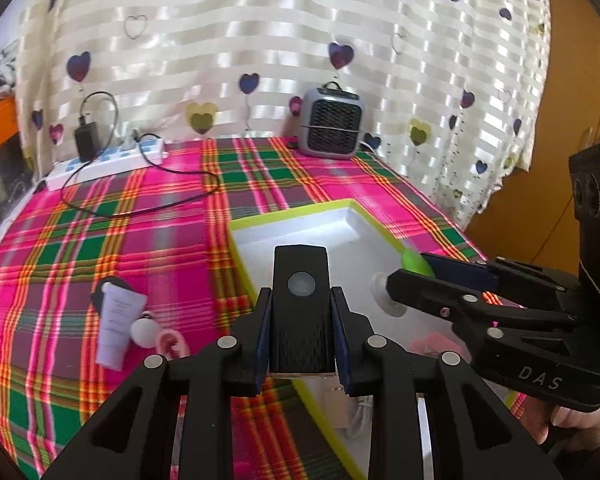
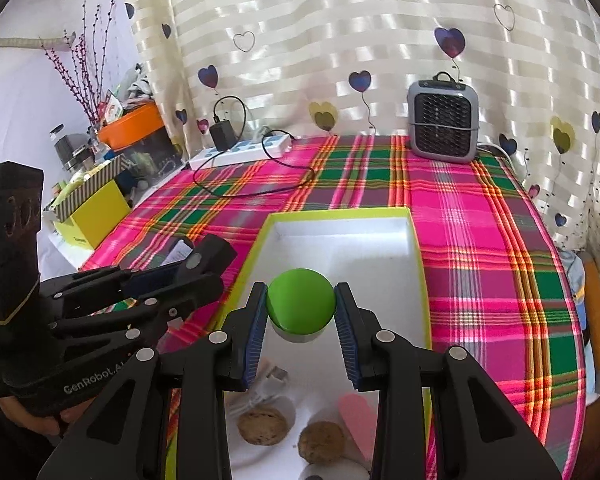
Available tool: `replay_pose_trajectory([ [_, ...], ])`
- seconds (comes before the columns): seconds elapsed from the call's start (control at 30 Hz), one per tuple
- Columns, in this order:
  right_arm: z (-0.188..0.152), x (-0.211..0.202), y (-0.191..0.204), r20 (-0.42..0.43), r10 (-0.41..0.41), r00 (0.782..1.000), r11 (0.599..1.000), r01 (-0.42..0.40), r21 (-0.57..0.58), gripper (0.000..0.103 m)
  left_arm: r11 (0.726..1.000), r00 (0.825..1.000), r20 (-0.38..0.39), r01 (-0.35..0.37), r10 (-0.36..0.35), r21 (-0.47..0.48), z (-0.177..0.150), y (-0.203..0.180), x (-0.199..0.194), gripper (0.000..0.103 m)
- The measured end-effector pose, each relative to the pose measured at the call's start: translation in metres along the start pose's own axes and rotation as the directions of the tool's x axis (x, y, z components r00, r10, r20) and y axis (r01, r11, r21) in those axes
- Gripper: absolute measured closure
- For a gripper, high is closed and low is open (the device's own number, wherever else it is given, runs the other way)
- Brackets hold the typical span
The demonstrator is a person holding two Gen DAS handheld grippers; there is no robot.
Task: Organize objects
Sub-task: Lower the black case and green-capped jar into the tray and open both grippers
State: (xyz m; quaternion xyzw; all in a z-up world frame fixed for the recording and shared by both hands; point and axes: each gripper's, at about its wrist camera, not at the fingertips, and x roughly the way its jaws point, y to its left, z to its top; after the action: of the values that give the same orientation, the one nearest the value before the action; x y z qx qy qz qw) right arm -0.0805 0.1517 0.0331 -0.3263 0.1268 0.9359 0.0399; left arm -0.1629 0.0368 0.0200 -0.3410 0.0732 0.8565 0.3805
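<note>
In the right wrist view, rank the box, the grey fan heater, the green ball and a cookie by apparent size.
1. Box.
2. Grey fan heater, though it stands farther off.
3. Green ball, enlarged by nearness.
4. Cookie, partly hidden by the gripper; the second cookie looks alike.

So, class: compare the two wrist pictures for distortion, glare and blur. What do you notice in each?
Left wrist view: fisheye bends the tablecloth edges, dark vignette in the corners, the curtain shines with glare, and the tube looks soft. Right wrist view: same barrel curve, backlit curtain stripes gleam, the green-topped object in the right tongs is sharp, the cookies blur.
</note>
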Motion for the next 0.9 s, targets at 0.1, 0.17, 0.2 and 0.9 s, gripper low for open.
replay_pose_trajectory([
  [0.1, -0.003, 0.003, -0.005, -0.012, -0.014, 1.0, 1.0, 0.014, 0.009, 0.068, 1.0, 1.0, -0.024, 0.013, -0.013, 0.016, -0.002, -0.005, 0.01, 0.078],
  [0.17, -0.004, 0.005, -0.009, -0.021, -0.027, 0.999, 0.999, 0.027, 0.017, 0.068, 1.0, 0.999, -0.035, 0.018, -0.017, 0.022, -0.003, -0.007, 0.014, 0.078],
  [0.2, -0.005, 0.006, -0.011, -0.026, -0.033, 0.999, 0.999, 0.033, 0.022, 0.068, 1.0, 0.999, -0.043, 0.016, -0.015, 0.027, -0.004, -0.008, 0.016, 0.078],
  [0.9, -0.019, 0.027, -0.026, -0.139, -0.128, 0.982, 0.992, 0.13, 0.003, 0.068, 0.996, 0.989, -0.148, 0.031, -0.018, 0.081, -0.01, -0.023, 0.049, 0.078],
])
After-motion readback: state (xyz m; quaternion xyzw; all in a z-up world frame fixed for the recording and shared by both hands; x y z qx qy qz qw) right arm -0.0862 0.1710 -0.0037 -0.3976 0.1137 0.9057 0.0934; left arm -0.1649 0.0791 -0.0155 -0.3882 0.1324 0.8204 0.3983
